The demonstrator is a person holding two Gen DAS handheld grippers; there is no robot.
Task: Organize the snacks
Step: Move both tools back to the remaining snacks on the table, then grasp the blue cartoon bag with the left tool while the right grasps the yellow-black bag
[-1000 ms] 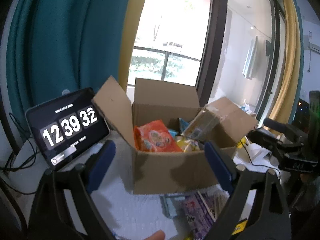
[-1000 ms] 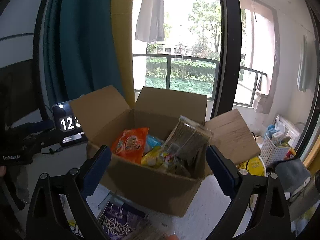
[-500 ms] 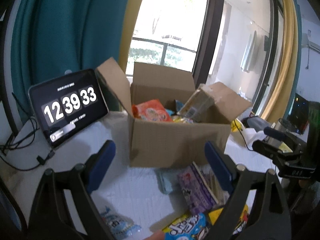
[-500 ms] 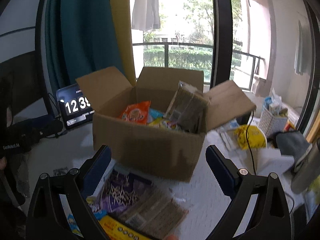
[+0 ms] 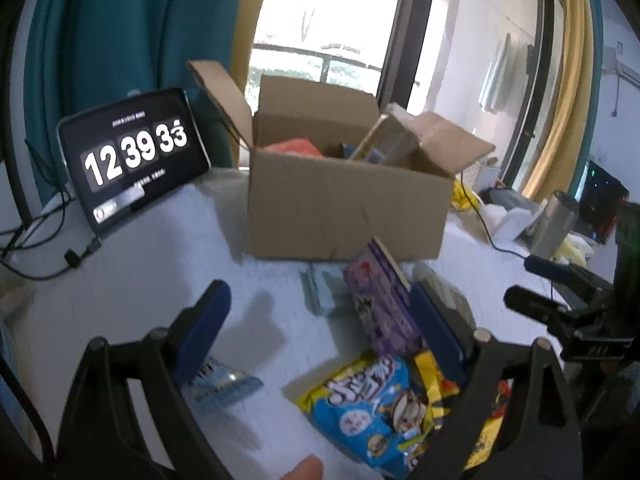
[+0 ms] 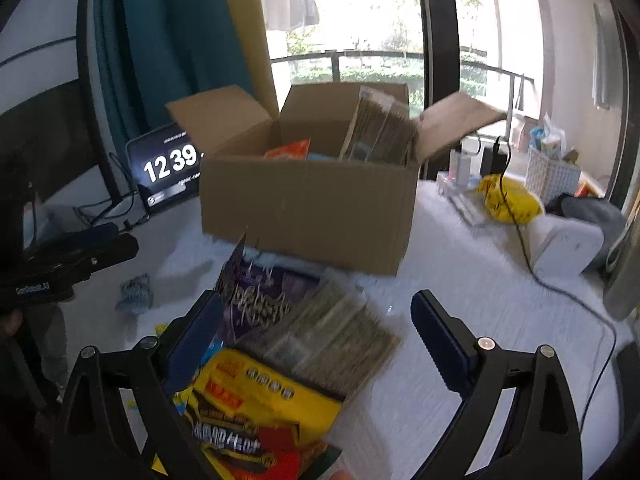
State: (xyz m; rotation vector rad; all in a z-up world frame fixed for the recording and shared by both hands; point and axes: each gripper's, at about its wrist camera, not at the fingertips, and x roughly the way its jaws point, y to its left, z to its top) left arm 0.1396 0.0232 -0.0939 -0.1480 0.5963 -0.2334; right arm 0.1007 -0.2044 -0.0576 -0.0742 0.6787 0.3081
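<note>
Both tongs [image 5: 316, 320] [image 6: 316, 328] have dipped, spread empty, over the white table [image 5: 160, 280] (snack-strewn).

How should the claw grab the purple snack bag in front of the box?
Probably from above, pinching the purple snack bag across its narrow width near the upper edge by the cardboard box. That end is propped up and uncovered; its lower end has other packets overlapping it.

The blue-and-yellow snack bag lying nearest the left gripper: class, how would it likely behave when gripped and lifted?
The blue-and-yellow snack bag looks like a glossy, puffed film pouch, so it is probably light and somewhat slippery. It would likely crumple between the fingers rather than stay stiff. It lies flat among other packets, so it seems unlikely to roll.
</note>
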